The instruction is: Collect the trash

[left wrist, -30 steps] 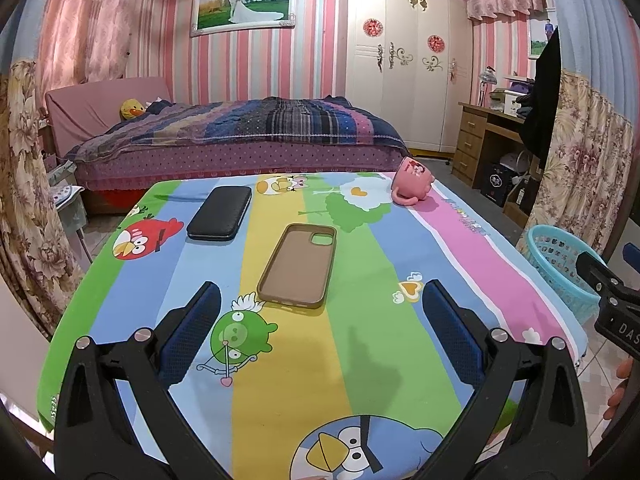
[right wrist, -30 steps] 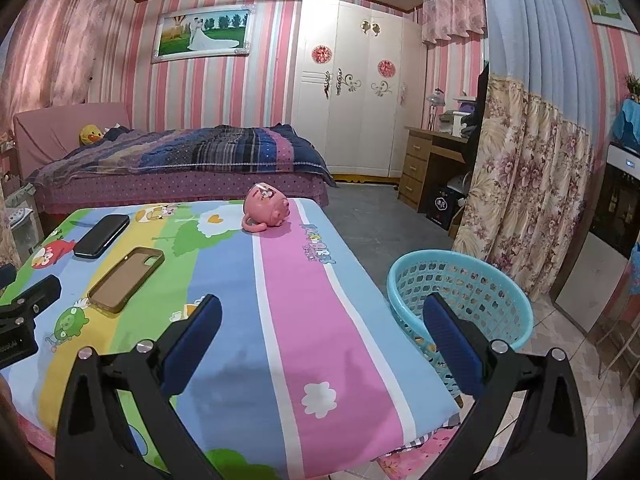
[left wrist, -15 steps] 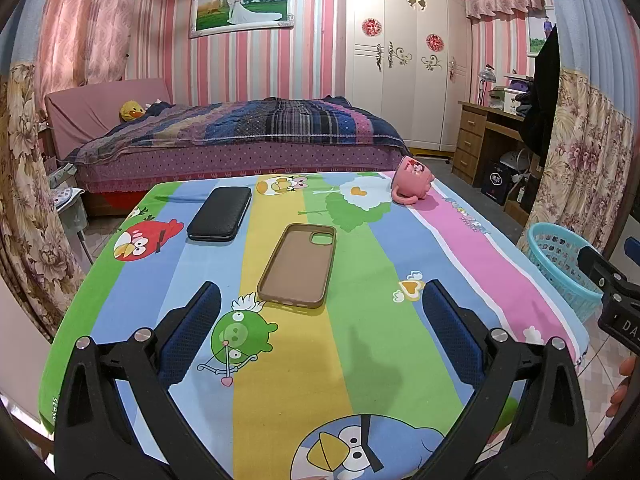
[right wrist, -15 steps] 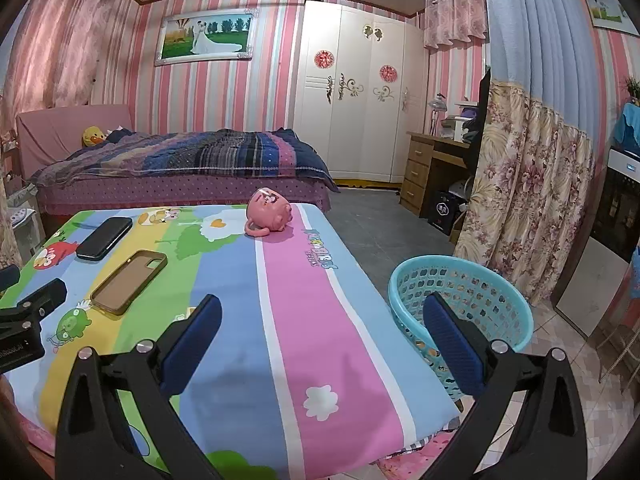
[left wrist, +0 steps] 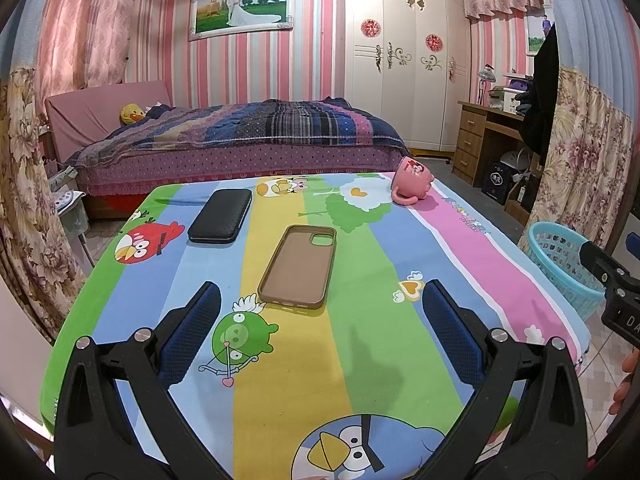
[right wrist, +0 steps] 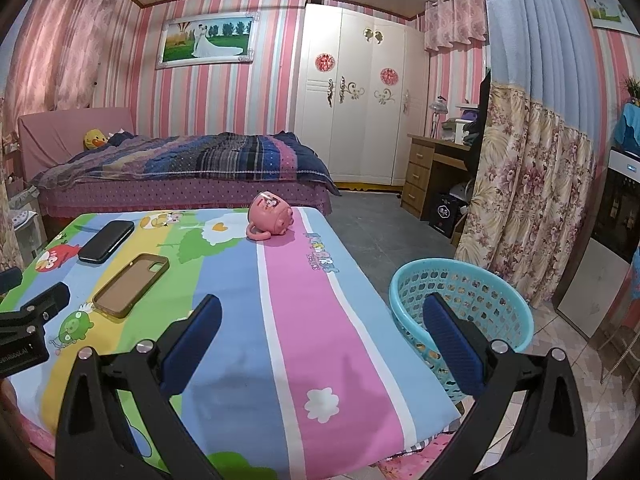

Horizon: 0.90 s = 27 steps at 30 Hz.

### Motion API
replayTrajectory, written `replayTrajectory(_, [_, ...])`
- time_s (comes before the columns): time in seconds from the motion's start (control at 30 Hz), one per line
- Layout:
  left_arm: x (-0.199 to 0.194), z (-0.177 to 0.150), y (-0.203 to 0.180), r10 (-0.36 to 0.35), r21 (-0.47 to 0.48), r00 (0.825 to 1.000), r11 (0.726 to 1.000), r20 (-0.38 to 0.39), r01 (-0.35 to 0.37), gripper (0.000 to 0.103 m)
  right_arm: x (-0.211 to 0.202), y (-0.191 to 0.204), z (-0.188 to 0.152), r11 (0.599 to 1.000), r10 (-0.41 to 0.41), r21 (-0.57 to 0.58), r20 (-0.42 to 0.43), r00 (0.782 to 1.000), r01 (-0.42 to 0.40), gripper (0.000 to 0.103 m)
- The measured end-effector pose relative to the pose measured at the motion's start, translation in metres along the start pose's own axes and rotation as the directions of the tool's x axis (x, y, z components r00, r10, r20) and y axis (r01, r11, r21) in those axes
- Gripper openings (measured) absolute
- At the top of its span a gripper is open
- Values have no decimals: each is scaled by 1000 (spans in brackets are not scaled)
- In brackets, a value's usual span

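Observation:
A low table under a striped cartoon cloth (left wrist: 360,360) (right wrist: 296,320) carries a brown phone case (left wrist: 298,264) (right wrist: 130,290), a black case (left wrist: 221,216) (right wrist: 106,241) and a tipped pink mug (left wrist: 412,181) (right wrist: 270,220). A turquoise basket (right wrist: 460,312) (left wrist: 564,264) stands on the floor off the table's right edge. My left gripper (left wrist: 320,332) is open above the near part of the table, short of the brown case. My right gripper (right wrist: 320,340) is open over the table's right side, nothing between its fingers.
A bed (left wrist: 240,140) lies behind the table, with a white wardrobe (right wrist: 356,92) and a wooden desk (right wrist: 432,172) at the back right. Floral curtains (right wrist: 528,208) hang at right beside the basket. Tiled floor (right wrist: 560,344) shows around the basket.
Both views have lifted and drifted slightly; the basket slid a little rightward in the left wrist view. Both grippers stay open and nothing on the table moved.

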<state>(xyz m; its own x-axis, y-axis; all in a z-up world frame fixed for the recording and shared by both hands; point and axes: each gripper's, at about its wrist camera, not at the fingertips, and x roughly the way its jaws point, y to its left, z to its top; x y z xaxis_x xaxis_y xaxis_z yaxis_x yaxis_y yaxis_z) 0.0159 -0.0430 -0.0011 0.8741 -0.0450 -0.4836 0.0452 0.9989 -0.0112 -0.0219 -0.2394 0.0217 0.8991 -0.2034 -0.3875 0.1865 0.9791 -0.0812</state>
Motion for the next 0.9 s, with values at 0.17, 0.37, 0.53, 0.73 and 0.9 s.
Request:
replayTrajectory(0.17, [0, 0, 0, -4, -2, 1000, 1000, 2, 4, 98, 0, 0, 0, 1000, -1, 1, 0, 1000, 1, 98])
replayTrajectory(0.37, [-3, 1, 0, -9, -7, 1000, 1000, 5, 9, 98, 0, -1, 0, 1000, -2, 4, 5, 1000, 2, 98])
replayTrajectory(0.53, [-4, 2, 0, -9, -8, 1000, 1000, 11, 9, 98, 0, -1, -1, 1000, -2, 2, 7, 1000, 2, 98])
replayTrajectory(0.73, [-5, 1, 1, -3, -11, 1000, 1000, 21, 3, 98, 0, -1, -1, 1000, -3, 3, 8, 1000, 2, 98])
replayTrajectory(0.9, [-6, 1, 1, -3, -13, 1000, 1000, 21, 4, 98, 0, -1, 0, 1000, -2, 3, 9, 1000, 2, 98])
